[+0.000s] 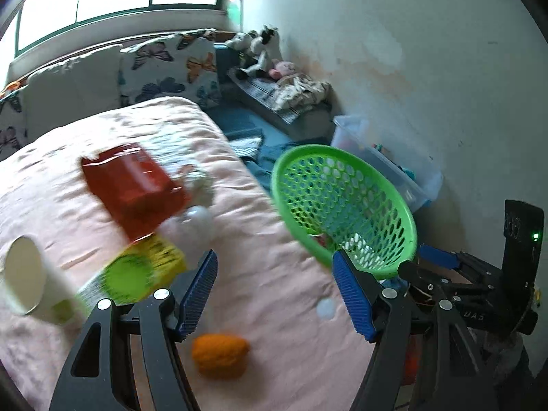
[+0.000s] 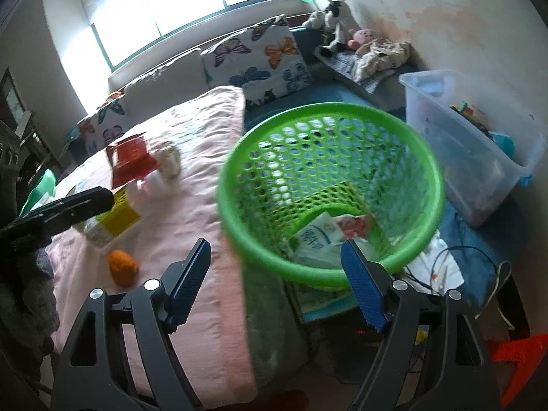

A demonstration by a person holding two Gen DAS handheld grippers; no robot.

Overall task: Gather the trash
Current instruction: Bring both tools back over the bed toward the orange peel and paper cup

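Green basket (image 2: pixel 328 185) hangs off pink bed (image 2: pixel 191 239) edge, beside open right claw (image 2: pixel 274 274).

On the right gripper's (image 1: pixel 441 260) black body, seen from your left wrist, you can read "UAS". The white packet (image 2: pixel 316 236) in the green basket (image 2: pixel 239 212) carries blue print, too blurred for you to read.

Butterfly-print pillows (image 2: pixel 260 65) lean at the far end of the bed's pink blanket (image 2: pixel 191 178), under a bright window (image 2: pixel 185 3). Far right, stuffed toys (image 2: pixel 334 24) sit on a bench beside crumpled cloth (image 2: pixel 383 54); nearer stands a clear storage bin (image 2: pixel 479 144).
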